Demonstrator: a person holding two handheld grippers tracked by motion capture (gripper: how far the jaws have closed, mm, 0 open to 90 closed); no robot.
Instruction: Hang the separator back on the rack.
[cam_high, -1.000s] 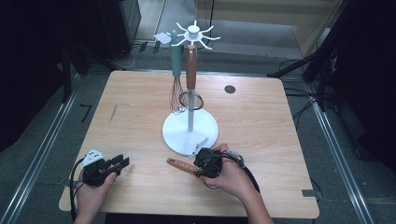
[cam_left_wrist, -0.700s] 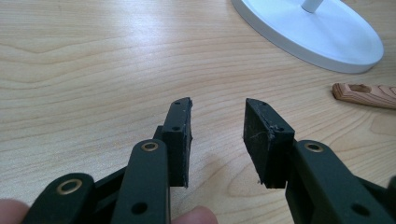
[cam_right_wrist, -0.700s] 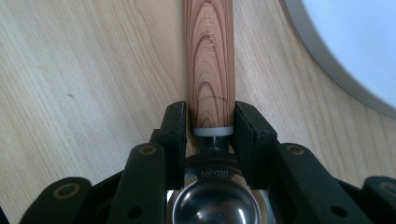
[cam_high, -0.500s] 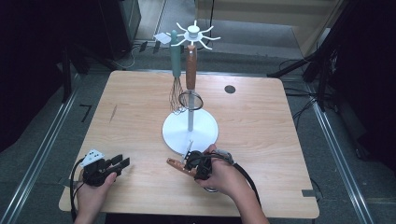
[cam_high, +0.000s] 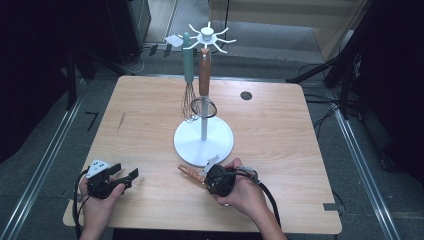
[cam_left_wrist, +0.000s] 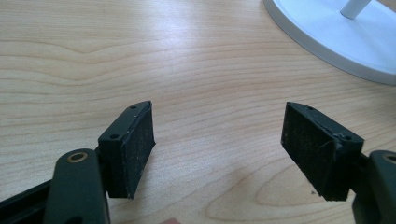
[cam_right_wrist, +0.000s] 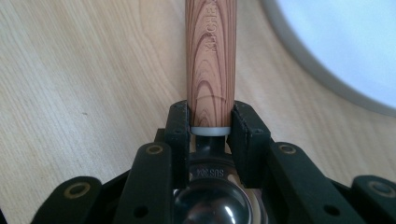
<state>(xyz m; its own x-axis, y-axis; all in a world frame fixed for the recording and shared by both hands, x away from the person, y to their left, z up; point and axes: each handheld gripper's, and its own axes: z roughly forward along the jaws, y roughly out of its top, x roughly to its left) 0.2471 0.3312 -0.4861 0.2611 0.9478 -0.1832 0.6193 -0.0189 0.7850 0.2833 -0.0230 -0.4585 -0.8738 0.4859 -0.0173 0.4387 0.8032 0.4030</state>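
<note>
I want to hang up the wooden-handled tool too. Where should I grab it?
Grab the wooden handle near its white ring, squeezing from both sides. It is a straight round bar lying flat on the table, so flat jaws fit it. The right gripper is shut there now.

Two hand-held grippers: left (cam_high: 125, 176), right (cam_high: 207, 172); three utensils: whisk (cam_high: 188, 75), strainer (cam_high: 204, 85), wooden-handled utensil (cam_high: 189, 171); one rack (cam_high: 203, 141).

Premises present as a lab or recording bay, not a home. A light wooden square table (cam_high: 280, 125) stands on grey flooring; metal floor rails (cam_high: 45, 160) flank it, black cables (cam_high: 325, 115) (loose) trail right of it, dark equipment racks (cam_high: 125, 25) behind.
</note>
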